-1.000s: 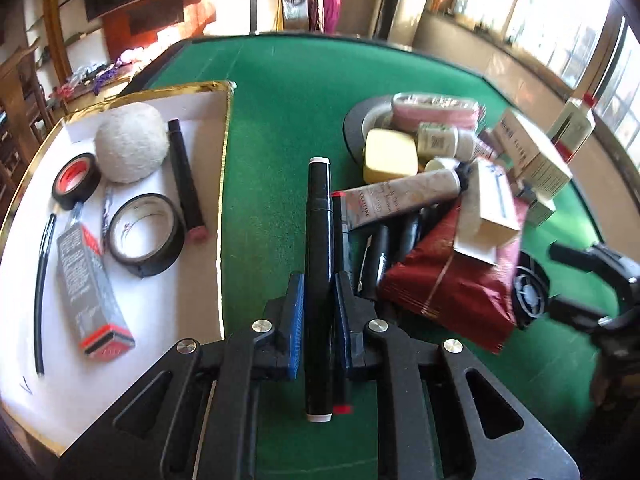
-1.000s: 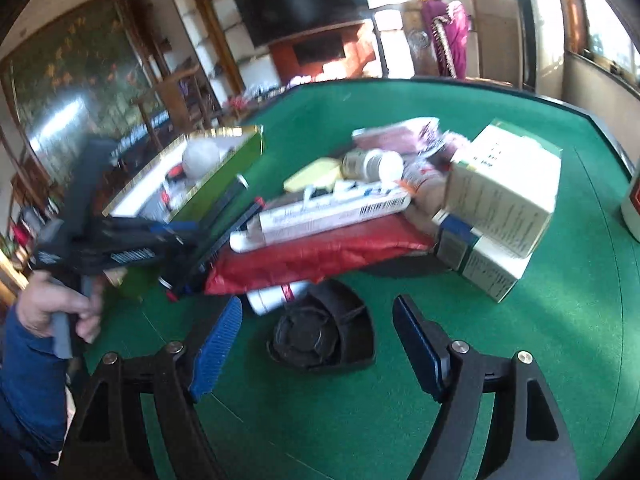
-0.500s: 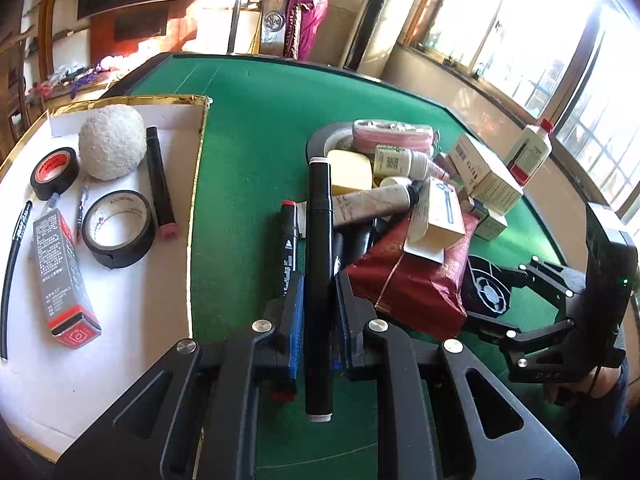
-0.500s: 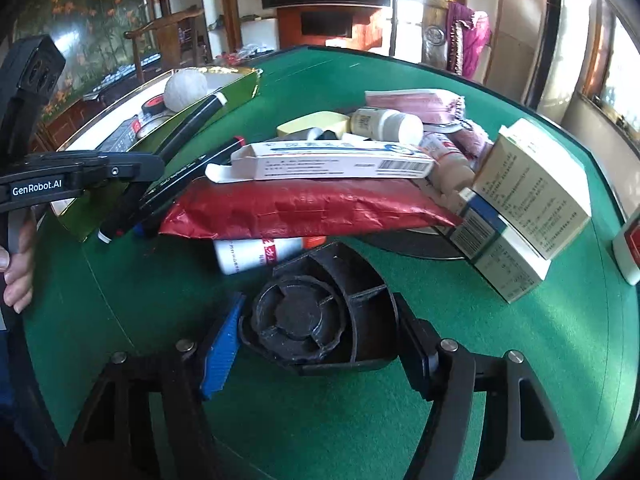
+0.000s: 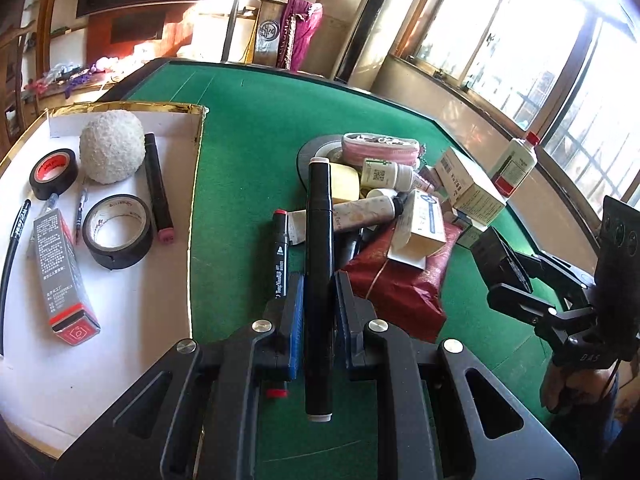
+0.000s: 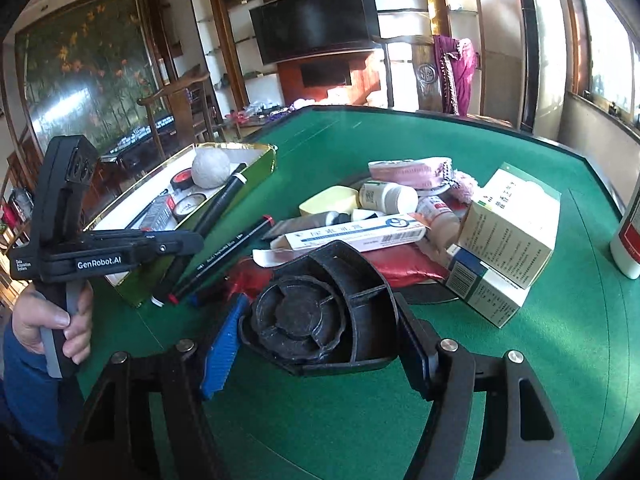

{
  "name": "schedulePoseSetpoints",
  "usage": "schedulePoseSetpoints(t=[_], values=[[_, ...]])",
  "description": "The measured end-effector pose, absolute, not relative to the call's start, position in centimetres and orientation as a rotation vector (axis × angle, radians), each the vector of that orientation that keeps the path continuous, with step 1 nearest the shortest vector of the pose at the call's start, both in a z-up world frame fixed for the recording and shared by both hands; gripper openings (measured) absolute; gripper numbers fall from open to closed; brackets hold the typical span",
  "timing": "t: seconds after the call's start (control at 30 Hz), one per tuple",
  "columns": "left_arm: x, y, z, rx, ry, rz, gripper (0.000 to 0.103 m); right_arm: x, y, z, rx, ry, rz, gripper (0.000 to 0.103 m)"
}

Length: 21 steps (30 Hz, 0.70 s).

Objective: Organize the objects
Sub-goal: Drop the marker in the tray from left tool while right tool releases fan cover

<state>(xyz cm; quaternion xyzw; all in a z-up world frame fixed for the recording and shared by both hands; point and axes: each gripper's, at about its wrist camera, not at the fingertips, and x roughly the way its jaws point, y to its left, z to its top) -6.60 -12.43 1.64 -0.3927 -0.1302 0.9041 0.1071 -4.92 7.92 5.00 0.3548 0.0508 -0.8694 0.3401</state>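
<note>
My left gripper [image 5: 319,300] is shut on a black marker [image 5: 318,240] with white ends, held above the green felt beside the pile. From the right wrist the same marker [image 6: 212,216] slants in front of the tray. My right gripper [image 6: 320,312] is shut on a black plastic fan housing [image 6: 316,316], lifted off the felt and tilted. The left wrist view shows that gripper [image 5: 516,280] with the housing [image 5: 500,256] at the right. The white tray [image 5: 195,184] with a gold rim lies to the left.
The tray holds a white ball [image 5: 111,151], two tape rolls [image 5: 119,231], a pink-tipped marker [image 5: 158,188], a grey-red box [image 5: 60,276] and pens. A pile of boxes, bottles and a red pouch [image 5: 396,284] sits mid-table. A red-capped marker [image 5: 280,256] lies beside it, and a white bottle [image 5: 514,168] stands far right.
My right gripper moved in around the black fan housing, closed on it and raised it off the felt. My left gripper tilted upward a little with the marker in it.
</note>
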Motion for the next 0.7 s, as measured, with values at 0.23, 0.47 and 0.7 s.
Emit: schedulePoseSetpoints(t=[0.23, 0.47, 0.7], values=[[-4.7, -12.1, 3.4, -1.074, -0.341, 2.737, 0.014, -3.9, 7.2, 5.9, 0.885, 0.085, -2.272, 0.07], [-2.3, -12.5, 5.1, -0.996, -0.254, 2.85, 0.014, -2.8, 5.1, 6.2, 0.871, 0.087, -2.253, 0.07], [-0.9, -14.6, 6.1, -0.961, -0.245, 2.927, 0.014, -2.2, 2.7, 6.4, 0.872, 0.107, -2.224, 0.07]])
